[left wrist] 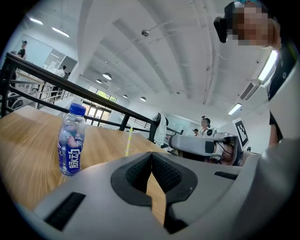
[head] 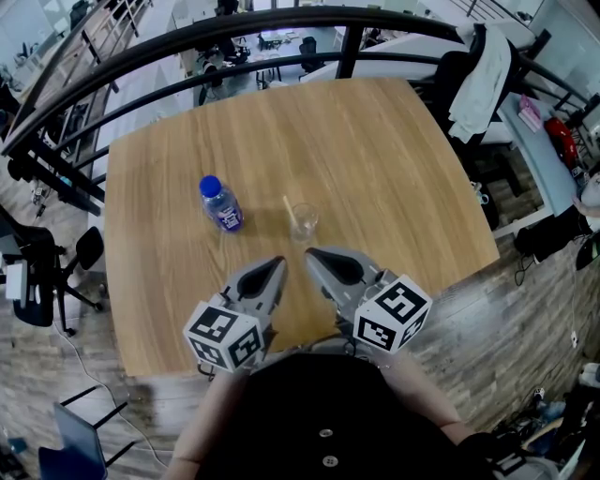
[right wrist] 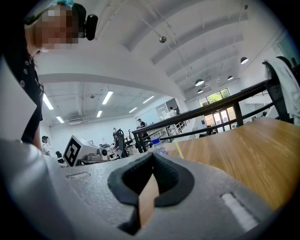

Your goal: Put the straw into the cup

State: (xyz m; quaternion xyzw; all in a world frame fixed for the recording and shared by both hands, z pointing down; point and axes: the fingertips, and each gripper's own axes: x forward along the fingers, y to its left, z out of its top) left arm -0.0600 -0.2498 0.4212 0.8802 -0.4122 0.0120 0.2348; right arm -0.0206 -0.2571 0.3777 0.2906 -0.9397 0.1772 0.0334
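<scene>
A clear plastic cup point(head: 304, 223) stands near the middle of the wooden table point(head: 394, 159), and a pale yellow straw point(head: 290, 214) leans in it. In the left gripper view the straw point(left wrist: 128, 141) rises just beyond my jaws. My left gripper point(head: 278, 265) and right gripper point(head: 312, 255) hover side by side short of the cup, near the table's front edge. Both are shut with nothing between their pads. Each gripper view shows the jaw tips meeting, the left gripper point(left wrist: 151, 154) and the right gripper point(right wrist: 152, 157) alike.
A water bottle point(head: 220, 204) with a blue cap and purple label stands upright to the left of the cup; the same bottle point(left wrist: 71, 140) shows in the left gripper view. A black railing point(head: 281, 23) curves behind the table, with a white garment point(head: 478, 80) hung over it at the right.
</scene>
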